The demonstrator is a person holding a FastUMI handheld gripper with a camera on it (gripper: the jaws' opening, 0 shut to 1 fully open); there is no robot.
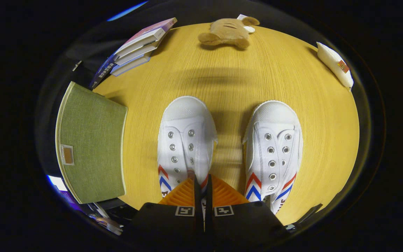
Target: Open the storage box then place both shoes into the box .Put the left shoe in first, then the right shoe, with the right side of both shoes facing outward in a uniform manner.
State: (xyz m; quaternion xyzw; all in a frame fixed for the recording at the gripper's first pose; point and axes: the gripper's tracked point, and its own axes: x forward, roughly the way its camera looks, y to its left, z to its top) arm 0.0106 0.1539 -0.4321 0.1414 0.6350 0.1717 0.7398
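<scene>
Shoes sit side by side on the table, storage box off to the left with its lid looking closed

Left shoe (186, 140) lies straight ahead of the claw (203, 190), toe pointing away toward the top of the frame, heel tucked under the orange fingers (180, 194). Those look nearly together, and I can't tell if they pinch the heel edge since it's hidden. Right shoe (273, 150) runs parallel, lower right. Storage box (91, 140), green fabric, sits at frame left on the table (229, 77), its near end cut off.
</scene>
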